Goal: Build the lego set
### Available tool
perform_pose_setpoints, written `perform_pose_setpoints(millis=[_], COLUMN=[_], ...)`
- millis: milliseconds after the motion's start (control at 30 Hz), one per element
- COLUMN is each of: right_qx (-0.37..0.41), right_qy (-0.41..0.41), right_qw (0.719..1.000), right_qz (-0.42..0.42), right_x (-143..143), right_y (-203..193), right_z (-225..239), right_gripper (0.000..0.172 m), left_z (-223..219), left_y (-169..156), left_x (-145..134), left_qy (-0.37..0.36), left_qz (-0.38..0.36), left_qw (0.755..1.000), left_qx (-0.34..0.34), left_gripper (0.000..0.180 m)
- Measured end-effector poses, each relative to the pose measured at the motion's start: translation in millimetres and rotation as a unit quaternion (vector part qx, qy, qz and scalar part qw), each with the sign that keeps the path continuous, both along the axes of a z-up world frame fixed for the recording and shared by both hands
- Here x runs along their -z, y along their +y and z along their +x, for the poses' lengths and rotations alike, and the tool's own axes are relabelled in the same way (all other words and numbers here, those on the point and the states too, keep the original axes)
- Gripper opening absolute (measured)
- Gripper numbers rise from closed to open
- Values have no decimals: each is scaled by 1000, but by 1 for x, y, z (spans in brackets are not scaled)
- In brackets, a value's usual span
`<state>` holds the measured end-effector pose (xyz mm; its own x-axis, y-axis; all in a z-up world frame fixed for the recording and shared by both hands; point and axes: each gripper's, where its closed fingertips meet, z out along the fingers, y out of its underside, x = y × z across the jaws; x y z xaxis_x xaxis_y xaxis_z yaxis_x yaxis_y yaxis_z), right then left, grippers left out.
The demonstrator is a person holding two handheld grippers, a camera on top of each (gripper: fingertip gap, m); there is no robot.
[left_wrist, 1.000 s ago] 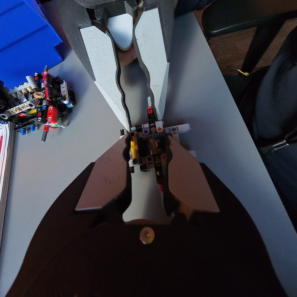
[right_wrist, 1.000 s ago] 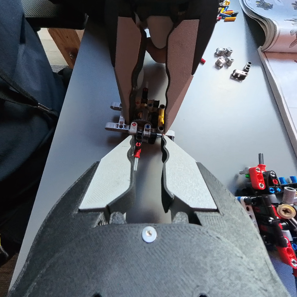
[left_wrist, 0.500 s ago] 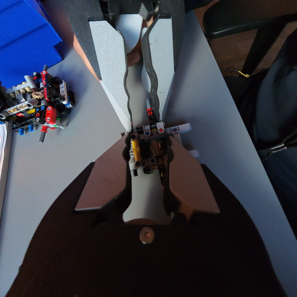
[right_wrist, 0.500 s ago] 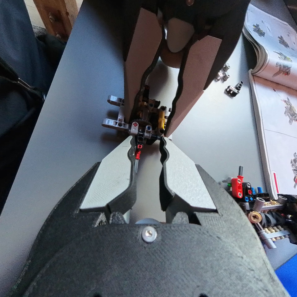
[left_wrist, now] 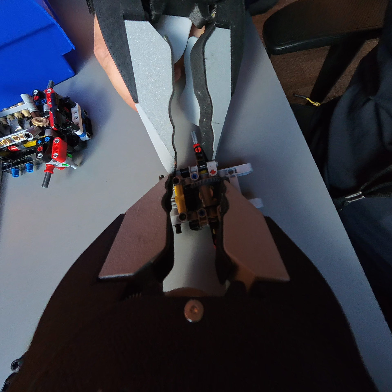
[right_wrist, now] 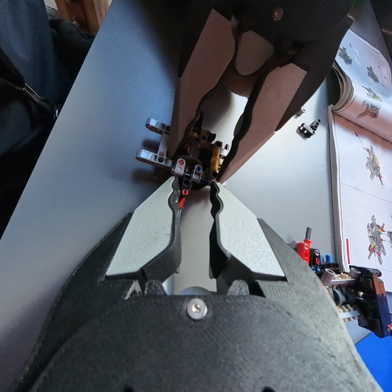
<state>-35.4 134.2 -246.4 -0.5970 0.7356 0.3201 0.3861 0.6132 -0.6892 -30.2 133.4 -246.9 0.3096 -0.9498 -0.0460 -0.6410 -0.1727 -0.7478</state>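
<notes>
Now | left gripper (left_wrist: 196, 198) clamps brick assembly (left_wrist: 197, 197) | right gripper (right_wrist: 194, 186) opposite, tip-to-tip

Small brick assembly (left_wrist: 197, 197): yellow, black and tan core, pale grey beams, red and blue pins. Left gripper (left_wrist: 196, 191): brown finger faces, black pads. Right gripper (right_wrist: 195, 186): light grey faces, black pads. Table (left_wrist: 84, 212): plain grey. Larger brick model (left_wrist: 42, 131), left of frame: black, red, grey. Bin (left_wrist: 27, 42), upper left: blue.

A grey tabletop (left_wrist: 95, 212) carries a brick model (left_wrist: 42, 131) at nine o'clock, a blue bin (left_wrist: 31, 42) at ten. In the right wrist view, a booklet (right_wrist: 364, 169) lies at three o'clock, loose connectors (right_wrist: 307, 129) at two.
</notes>
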Motion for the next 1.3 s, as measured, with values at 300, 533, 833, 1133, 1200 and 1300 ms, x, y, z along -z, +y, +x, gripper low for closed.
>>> perform_pose_setpoints(millis=[300,533,833,1133,1200,1300], right_qx=[-1,-1,-2,-3,-3,-4], right_qy=[-4,-7,-8,-7,-7,-7], right_qw=[1000,1000,1000,1000,1000,1000], right_qz=[-2,-10,-8,-8,-5,-1], right_x=[0,0,0,1,1,1], right_y=[0,-1,-3,-3,-3,-4], right_z=[0,0,0,0,-1,-1], right_gripper=[25,25,26,26,26,26], left_z=[0,0,0,-1,-2,-2], left_y=[0,0,-2,-4,-4,-5], left_x=[0,0,0,0,0,0], left_qy=[4,6,17,24,25,26], left_qz=[4,2,3,6,4,-2], left_qw=[1000,1000,1000,1000,1000,1000], left_qx=[2,3,8,10,11,14], left_gripper=[41,40,40,41,41,40])
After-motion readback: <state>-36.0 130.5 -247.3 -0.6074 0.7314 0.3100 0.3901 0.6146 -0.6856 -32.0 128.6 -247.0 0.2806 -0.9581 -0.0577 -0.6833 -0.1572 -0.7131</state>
